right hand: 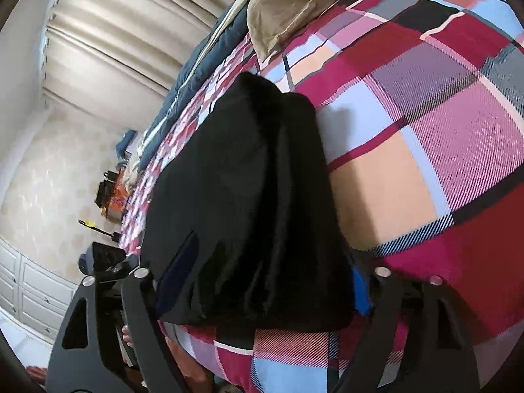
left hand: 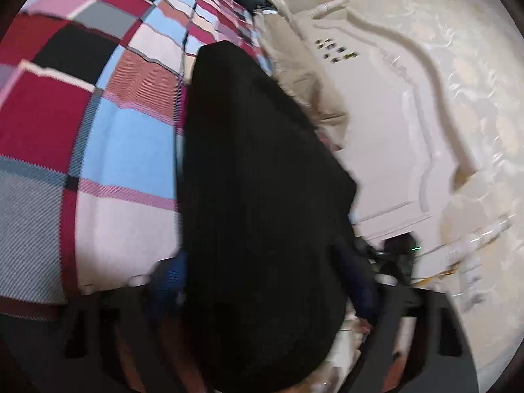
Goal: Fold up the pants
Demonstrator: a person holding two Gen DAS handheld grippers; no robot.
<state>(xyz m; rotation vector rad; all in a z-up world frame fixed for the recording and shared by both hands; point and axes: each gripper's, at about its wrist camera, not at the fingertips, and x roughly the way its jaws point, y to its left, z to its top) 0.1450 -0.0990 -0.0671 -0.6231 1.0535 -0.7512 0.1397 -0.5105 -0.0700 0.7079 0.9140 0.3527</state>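
Note:
Black folded pants (left hand: 255, 163) lie lengthwise on a plaid bedspread (left hand: 124, 150) and run away from the camera. Their near end fills the gap of my left gripper (left hand: 262, 281), and the cloth touches both blue pads (left hand: 167, 281); this view is blurred. In the right wrist view the same pants (right hand: 235, 180) sit between the fingers of my right gripper (right hand: 268, 278). The fabric laps over the left pad and meets the right pad (right hand: 360, 288). Both grippers are tilted to the side and hold the near end of the stack.
The plaid bedspread (right hand: 425, 131) spreads wide to one side of the pants. A tan cloth (right hand: 294, 3) and a blue quilt (right hand: 203, 65) lie at the far end. White cabinet fronts (left hand: 376, 131) and drawers (right hand: 32, 294) stand past the bed's edge.

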